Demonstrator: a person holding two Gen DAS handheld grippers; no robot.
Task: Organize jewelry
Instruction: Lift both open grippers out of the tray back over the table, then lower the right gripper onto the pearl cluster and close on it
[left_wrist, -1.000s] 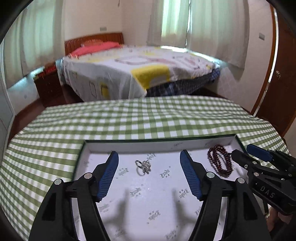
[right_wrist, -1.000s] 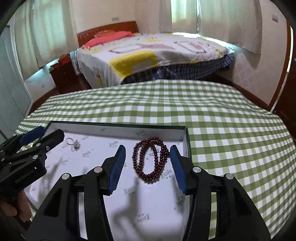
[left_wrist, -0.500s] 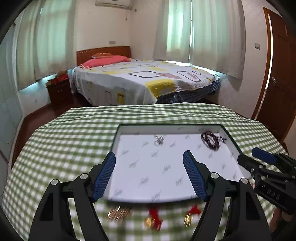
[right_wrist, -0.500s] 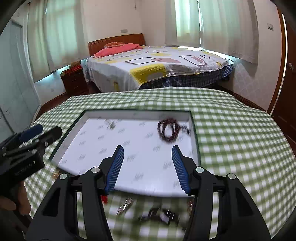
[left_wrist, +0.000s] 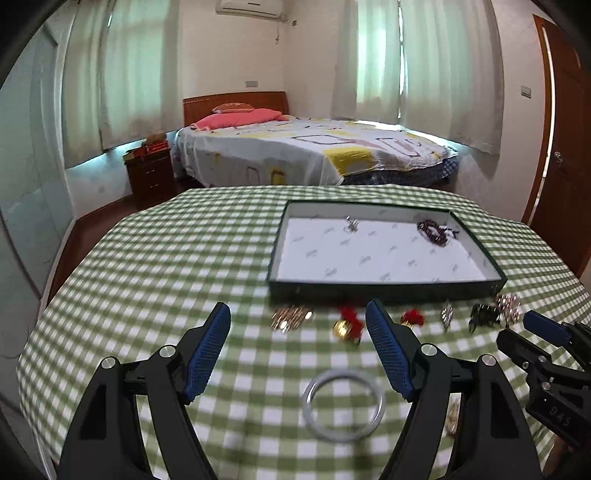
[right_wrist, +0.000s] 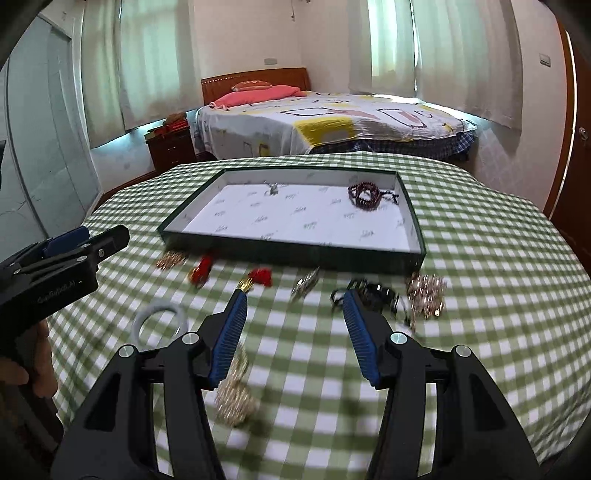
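Observation:
A dark green tray (left_wrist: 384, 286) with a white lining sits on the checked table; it also shows in the right wrist view (right_wrist: 291, 249). Inside lie a silver brooch (left_wrist: 351, 223) and a dark red bead bracelet (left_wrist: 434, 231) (right_wrist: 365, 195). Loose jewelry lies in front of the tray: a gold piece (left_wrist: 290, 318), red tassel earrings (left_wrist: 349, 325) (right_wrist: 201, 271), a black piece (right_wrist: 373, 293), a sparkly gold piece (right_wrist: 426, 291). A pale bangle (left_wrist: 343, 404) (right_wrist: 160, 315) lies nearer. My left gripper (left_wrist: 299, 341) is open above the cloth. My right gripper (right_wrist: 293, 325) is open and empty.
A gold chain heap (right_wrist: 234, 400) lies near the right gripper's left finger. The green checked tablecloth (left_wrist: 166, 266) covers a round table. A bed (left_wrist: 306, 151) and a nightstand (left_wrist: 149, 175) stand behind it, a door (left_wrist: 569, 155) at right.
Both grippers have pulled back from over the tray toward the table's near side. The loose jewelry in front of the tray and the bangle have come into view. Both stay open.

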